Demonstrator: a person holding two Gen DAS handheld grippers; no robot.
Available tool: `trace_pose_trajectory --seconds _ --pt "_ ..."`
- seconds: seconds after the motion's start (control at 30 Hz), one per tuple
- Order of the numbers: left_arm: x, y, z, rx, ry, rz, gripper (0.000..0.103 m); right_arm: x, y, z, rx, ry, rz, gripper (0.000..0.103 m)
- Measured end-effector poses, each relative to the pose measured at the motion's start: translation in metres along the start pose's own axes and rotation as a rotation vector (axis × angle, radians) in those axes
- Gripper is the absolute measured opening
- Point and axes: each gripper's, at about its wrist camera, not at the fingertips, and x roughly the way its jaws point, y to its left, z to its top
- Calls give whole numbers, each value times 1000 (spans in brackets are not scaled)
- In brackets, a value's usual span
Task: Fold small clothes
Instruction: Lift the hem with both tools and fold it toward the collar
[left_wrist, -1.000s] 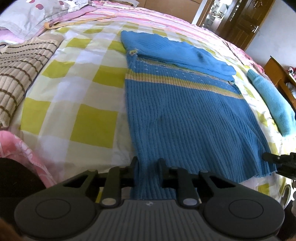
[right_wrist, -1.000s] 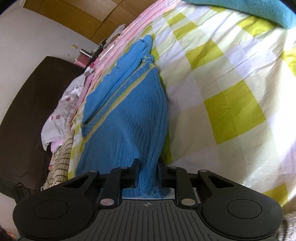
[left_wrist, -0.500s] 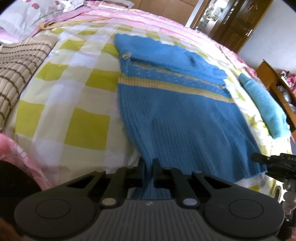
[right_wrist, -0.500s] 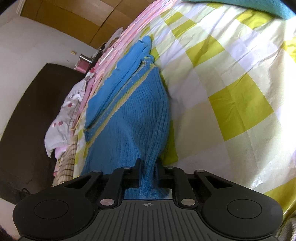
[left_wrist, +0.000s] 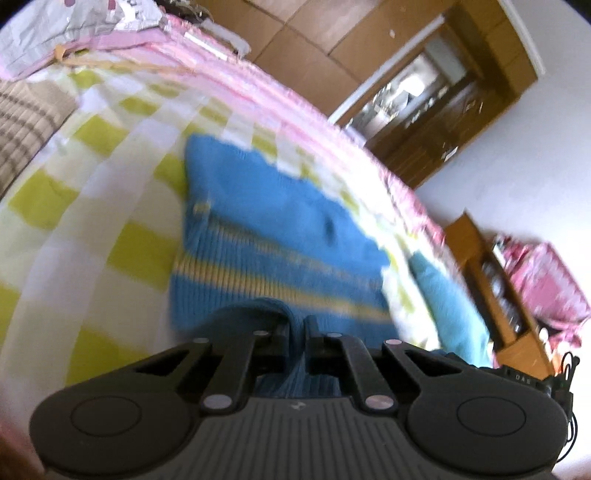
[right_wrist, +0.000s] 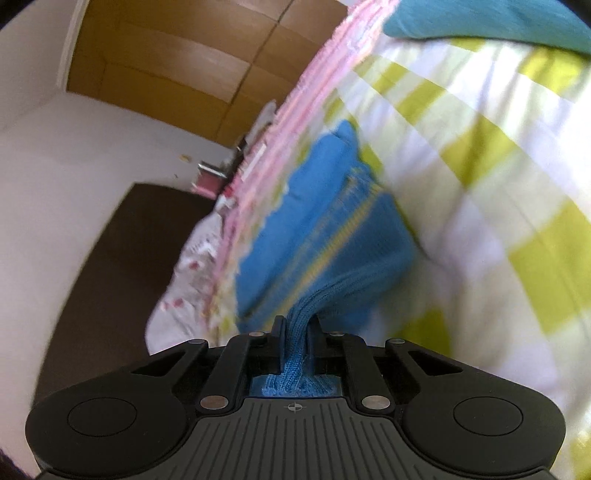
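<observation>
A blue knit sweater (left_wrist: 273, 236) with yellow stripes lies on a yellow-and-white checked bedspread (left_wrist: 74, 229). Its sleeves are folded across the chest at the far end. My left gripper (left_wrist: 296, 325) is shut on the sweater's hem at one corner and holds it lifted over the body. My right gripper (right_wrist: 297, 326) is shut on the hem's other corner; the sweater (right_wrist: 325, 229) stretches away from it. Both views are blurred by motion.
A folded turquoise towel (left_wrist: 447, 306) lies to the right of the sweater, and shows in the right wrist view (right_wrist: 498, 18). A brown striped cloth (left_wrist: 26, 122) lies at the left. Pink bedding (left_wrist: 229, 88) runs along the far edge. A wooden shelf (left_wrist: 498, 280) stands right.
Both grippers have lifted the hem and carried it forward over the sweater's body toward the sleeves. The left gripper closed fully on the hem. The lower half now doubles over.
</observation>
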Motion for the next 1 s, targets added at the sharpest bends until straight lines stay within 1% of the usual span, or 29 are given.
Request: trace_pose_trajectory --seconds 0.13,0.3,0.4,0.57,0.7,0.8,0.93,1.0 --pt "15 11 28 -29 -68 -26 13 24 15 29 8 -54 33 11" --pt "30 21 67 -45 -163 -47 13 58 28 66 -5 -104 44 11" --pt "45 30 86 -59 -192 -44 13 83 31 86 7 -119 52 11" --pt "71 49 106 -96 -202 -9 13 130 30 116 42 -136 28 11" --pt "85 62 113 -127 -204 9 13 159 28 132 49 -138 3 11" --pt "94 68 113 -144 -193 20 13 174 26 138 56 -141 -18 11" --pt "103 77 115 -178 -178 29 13 194 19 143 82 -123 -69 12" --pt "105 83 118 -202 -177 29 13 201 17 143 83 -121 -99 14"
